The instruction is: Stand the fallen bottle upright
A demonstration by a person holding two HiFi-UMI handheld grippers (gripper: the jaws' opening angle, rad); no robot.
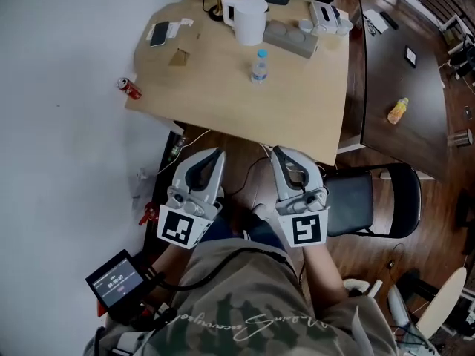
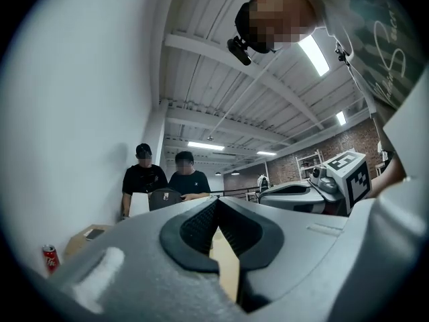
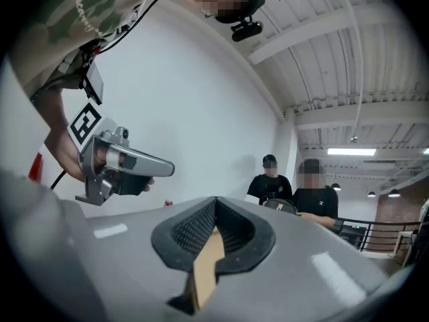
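Note:
A clear water bottle with a blue cap stands upright in the middle of the light wooden table. A small orange bottle lies on its side on the dark table at the right. My left gripper and right gripper hang side by side below the wooden table's near edge, close to my body, apart from both bottles. In the left gripper view the left gripper has its tips together and holds nothing. The right gripper looks the same in its own view.
A red can lies at the wooden table's left corner. A white jug, a grey power strip and a phone sit at the back. A black chair stands at my right. Two people stand beyond the table.

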